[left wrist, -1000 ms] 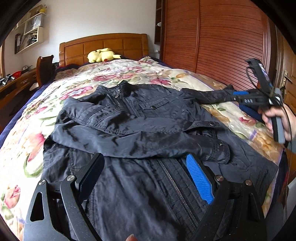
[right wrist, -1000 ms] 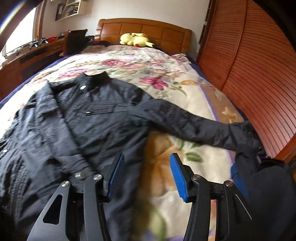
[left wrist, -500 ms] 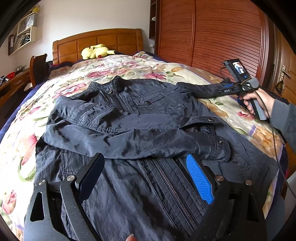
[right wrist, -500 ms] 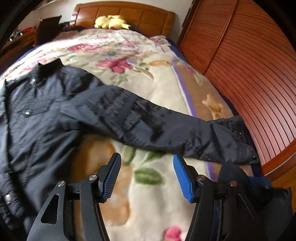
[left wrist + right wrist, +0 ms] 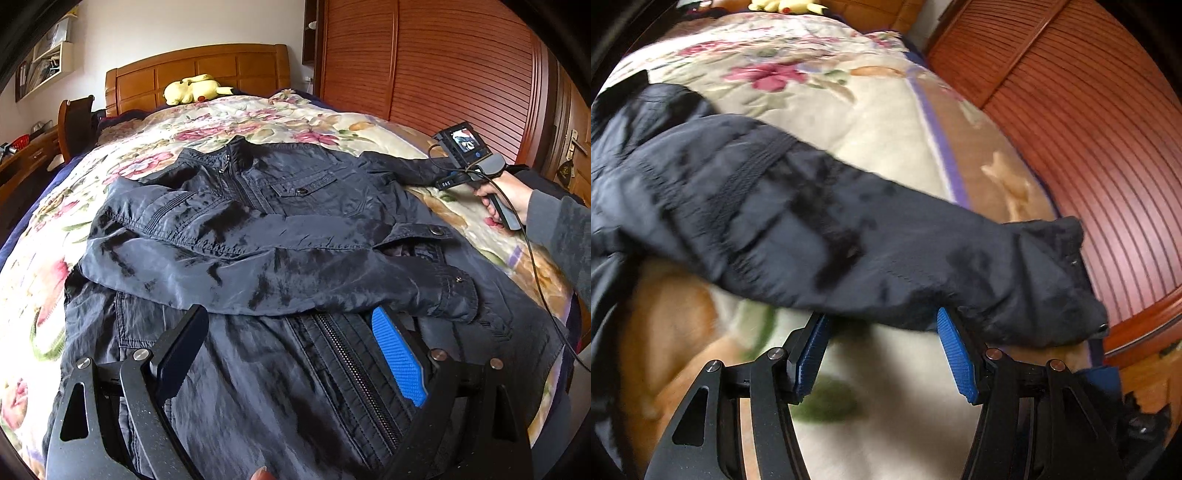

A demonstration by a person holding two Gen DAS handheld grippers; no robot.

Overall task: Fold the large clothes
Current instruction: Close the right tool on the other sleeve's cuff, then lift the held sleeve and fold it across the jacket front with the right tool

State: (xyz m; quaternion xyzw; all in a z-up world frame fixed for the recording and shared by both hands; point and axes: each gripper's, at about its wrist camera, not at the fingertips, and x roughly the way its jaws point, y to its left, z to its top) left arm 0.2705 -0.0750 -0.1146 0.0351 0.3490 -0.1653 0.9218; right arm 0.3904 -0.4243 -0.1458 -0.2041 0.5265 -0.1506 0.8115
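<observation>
Lying face up on a floral quilt (image 5: 55, 258) that covers the bed, a dark navy jacket (image 5: 258, 229) of thin, crinkled, faintly glossy fabric has one sleeve folded flat across its chest, the snap-buttoned cuff (image 5: 458, 295) ending near the zipper (image 5: 354, 369), whose metal teeth run down the ribbed placket. The left gripper (image 5: 291, 354) hovers over the lower front of the jacket with its black fingers spread wide, one faced with a ridged blue pad (image 5: 399, 358), nothing pinched between them. The other sleeve (image 5: 849, 243) stretches out straight across the cream plush quilt toward the bed's edge, its cuff (image 5: 1063, 295) bunched and wrinkled beside the slatted reddish wooden wardrobe (image 5: 1089, 129). The right gripper (image 5: 882, 343) sits at the near edge of that sleeve, its textured blue pads (image 5: 956, 358) standing apart with fingertips just at the fabric's hem; the pads do not press on the cloth. In the left wrist view a hand (image 5: 506, 195) in a grey knit sleeve holds that tool's handle. A yellow plush toy (image 5: 195, 88) rests against the panelled wooden headboard (image 5: 221, 70)
</observation>
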